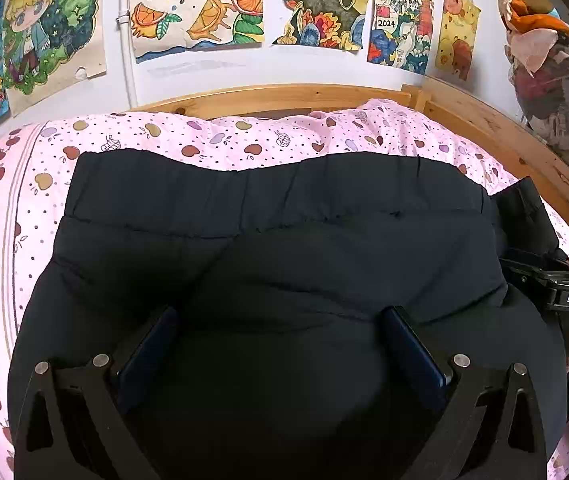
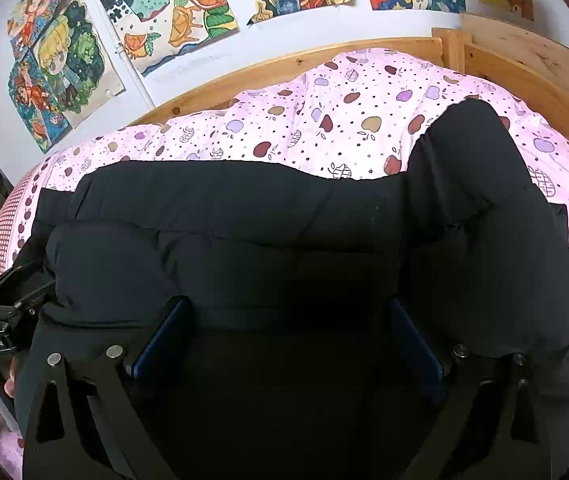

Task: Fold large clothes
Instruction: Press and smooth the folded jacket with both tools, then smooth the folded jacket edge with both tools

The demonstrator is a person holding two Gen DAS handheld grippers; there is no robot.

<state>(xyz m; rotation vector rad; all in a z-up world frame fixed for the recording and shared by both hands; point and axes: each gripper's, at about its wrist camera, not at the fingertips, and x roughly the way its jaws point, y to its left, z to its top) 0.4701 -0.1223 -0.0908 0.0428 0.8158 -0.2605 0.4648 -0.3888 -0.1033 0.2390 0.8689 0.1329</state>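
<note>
A large black padded jacket (image 1: 268,240) lies spread on the pink bed cover, its elastic hem along the far edge. It also fills the right wrist view (image 2: 244,232), where a sleeve (image 2: 480,168) sticks up and away at the right. My left gripper (image 1: 280,316) is open, its blue-padded fingers wide apart, low over the jacket's near part. My right gripper (image 2: 284,308) is open the same way over the jacket, and its body shows at the right edge of the left wrist view (image 1: 564,288).
The pink apple-print quilt (image 1: 204,140) covers a bed with a wooden frame (image 1: 284,96). Colourful drawings (image 1: 196,4) hang on the white wall behind. A pile of clothes and a scarf (image 1: 544,52) stands at the far right.
</note>
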